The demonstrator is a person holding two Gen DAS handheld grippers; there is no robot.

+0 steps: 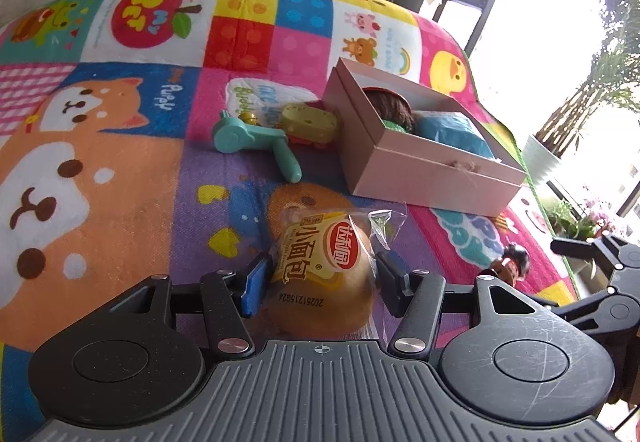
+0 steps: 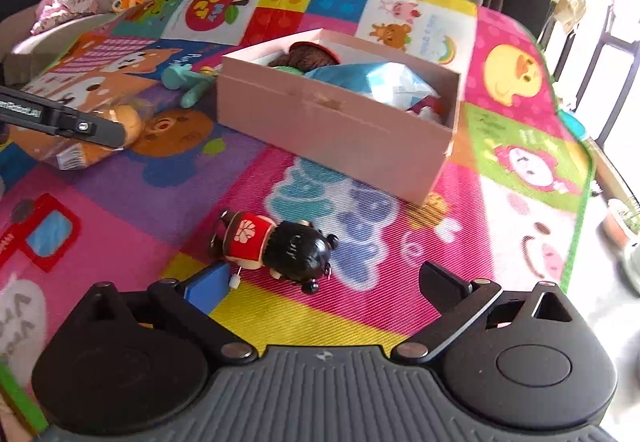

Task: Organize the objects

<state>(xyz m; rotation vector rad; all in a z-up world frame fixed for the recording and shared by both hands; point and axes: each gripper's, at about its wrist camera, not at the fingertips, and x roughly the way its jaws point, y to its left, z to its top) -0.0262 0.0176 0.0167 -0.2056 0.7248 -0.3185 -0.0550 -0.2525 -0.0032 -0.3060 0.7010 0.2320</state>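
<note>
Pinching the soft, light wrapped bread bun (image 1: 320, 278) at mid-body, left gripper (image 1: 320, 282) clamped; right gripper (image 2: 324, 282) spread wide over the rigid doll (image 2: 276, 246).

Patchwork cartoon play mat (image 1: 120, 170) bearing pink open box (image 1: 424, 166), teal toy (image 1: 248, 140), cheese-shaped toy (image 1: 310, 122), black-haired doll (image 2: 280, 248), wrapped bun (image 1: 320, 262).

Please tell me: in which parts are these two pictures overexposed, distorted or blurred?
Left wrist view: the window at the right is blown out white, and the fisheye bends the play mat into a dome. Right wrist view: glare washes out the right edge, and the pink box looks slightly soft.
</note>
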